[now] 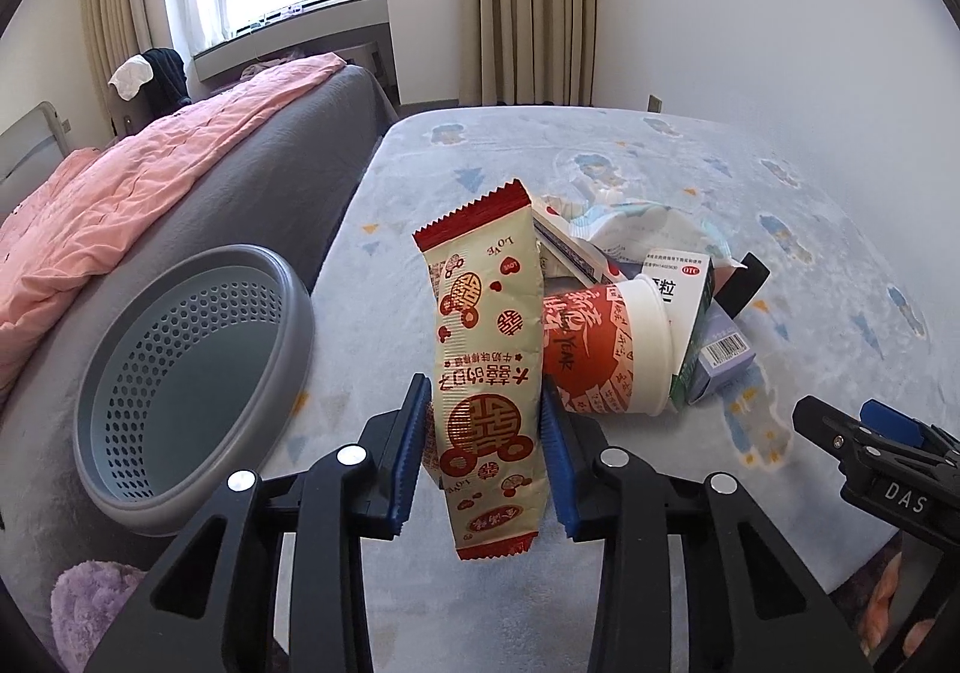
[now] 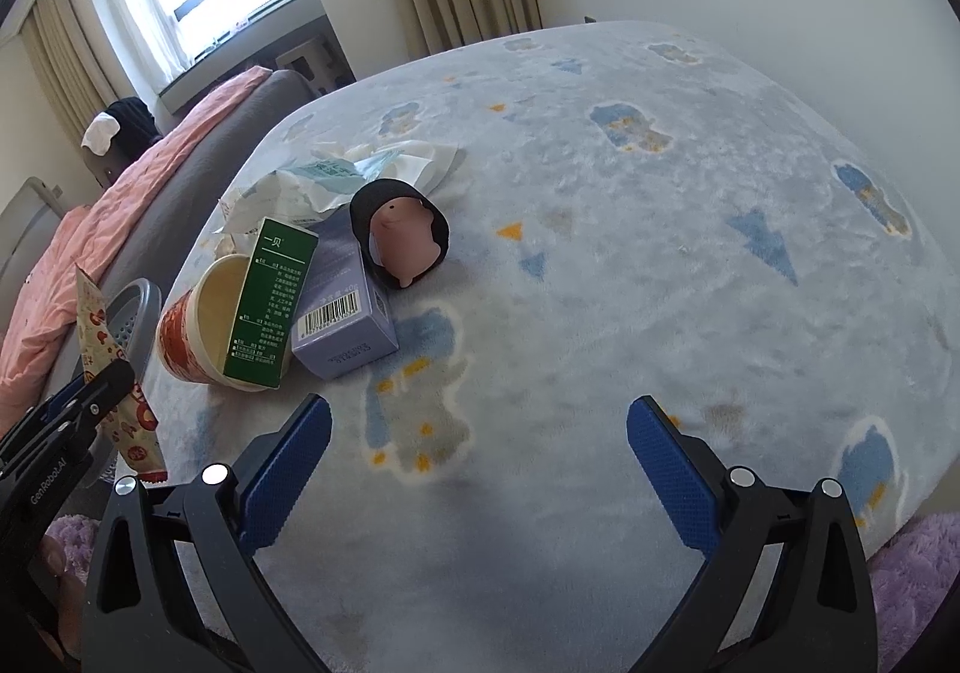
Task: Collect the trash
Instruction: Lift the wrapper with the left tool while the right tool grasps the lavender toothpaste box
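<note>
Cream-and-red snack wrapper (image 1: 489,373) is pinched between the blue pads (image 1: 555,469) of the left tool (image 1: 486,463), lifted clear of the worktop (image 1: 660,181), hanging roughly upright. Right tool (image 2: 480,469) is spread wide with nothing between its jaws, low over bare blanket.

View differences:
- Left wrist view shows the grey perforated bin (image 1: 192,379) in full, just left of the wrapper, at the worktop's left edge against the grey bed (image 1: 288,145). Right wrist view gets only a sliver of it (image 2: 129,313) behind the wrapper (image 2: 96,325).
- Right wrist view shows the pile properly: red paper cup (image 2: 192,325) on its side, green box (image 2: 270,301) leaning at its mouth, purple barcode box (image 2: 348,319) beside that, pink figure in a black cap (image 2: 402,235), crumpled white packaging (image 2: 336,175) behind. In the left wrist view the wrapper hides much of the cup (image 1: 606,349).
- Left wrist view catches the right tool's tip (image 1: 864,433) at far right.

Room: the whole right half of the worktop is open. Pile sits toward the left edge, near the bin. Purple fuzzy fabric (image 2: 912,565) shows past the near edge.
</note>
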The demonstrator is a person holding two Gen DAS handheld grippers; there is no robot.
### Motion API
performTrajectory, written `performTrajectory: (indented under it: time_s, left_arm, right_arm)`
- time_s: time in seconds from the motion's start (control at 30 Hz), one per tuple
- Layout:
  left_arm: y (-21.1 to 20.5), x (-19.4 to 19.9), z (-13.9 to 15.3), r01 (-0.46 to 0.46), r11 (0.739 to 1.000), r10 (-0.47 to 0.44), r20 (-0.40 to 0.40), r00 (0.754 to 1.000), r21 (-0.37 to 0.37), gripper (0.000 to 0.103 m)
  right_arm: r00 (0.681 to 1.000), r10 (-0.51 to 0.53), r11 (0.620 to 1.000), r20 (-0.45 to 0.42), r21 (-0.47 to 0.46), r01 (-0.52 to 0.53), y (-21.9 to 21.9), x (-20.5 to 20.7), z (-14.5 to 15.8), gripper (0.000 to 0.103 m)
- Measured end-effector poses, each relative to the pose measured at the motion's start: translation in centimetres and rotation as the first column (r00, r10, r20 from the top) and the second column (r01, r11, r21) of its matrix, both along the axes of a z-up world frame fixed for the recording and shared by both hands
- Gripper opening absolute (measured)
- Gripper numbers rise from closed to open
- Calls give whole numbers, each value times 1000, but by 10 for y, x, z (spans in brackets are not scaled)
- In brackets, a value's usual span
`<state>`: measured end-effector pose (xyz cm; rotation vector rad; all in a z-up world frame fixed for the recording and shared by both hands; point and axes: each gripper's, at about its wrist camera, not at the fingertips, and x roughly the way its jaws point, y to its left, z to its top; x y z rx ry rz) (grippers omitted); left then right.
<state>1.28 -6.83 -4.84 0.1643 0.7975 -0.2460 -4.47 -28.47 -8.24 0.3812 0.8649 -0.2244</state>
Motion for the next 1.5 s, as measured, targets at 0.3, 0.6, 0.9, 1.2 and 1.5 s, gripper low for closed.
performTrajectory:
  time_s: [0.3, 0.6, 0.9, 1.2, 1.5]
  left_arm:
    - [9, -7, 13, -16, 1000, 15, 52, 999, 11, 35]
    - [10, -5, 9, -22, 1000, 21, 52, 998, 19, 35]
    - [16, -3, 7, -31, 999, 31, 45, 999, 8, 35]
    - [18, -2, 4, -32, 999, 32, 37, 999, 7, 35]
    - [20, 3, 0, -37, 999, 36, 22, 999, 6, 35]
  right_arm:
    - [1000, 21, 999, 23, -45, -19, -4, 27, 12, 97]
    - [996, 87, 996, 4, -36, -86, 15, 36, 5, 97]
    - [994, 108, 990, -5, -92, -108, 32, 48, 7, 97]
    - [992, 112, 983, -52, -144, -118, 38, 57, -11, 95]
    - [987, 136, 973, -82, -176, -149, 48, 74, -20, 76]
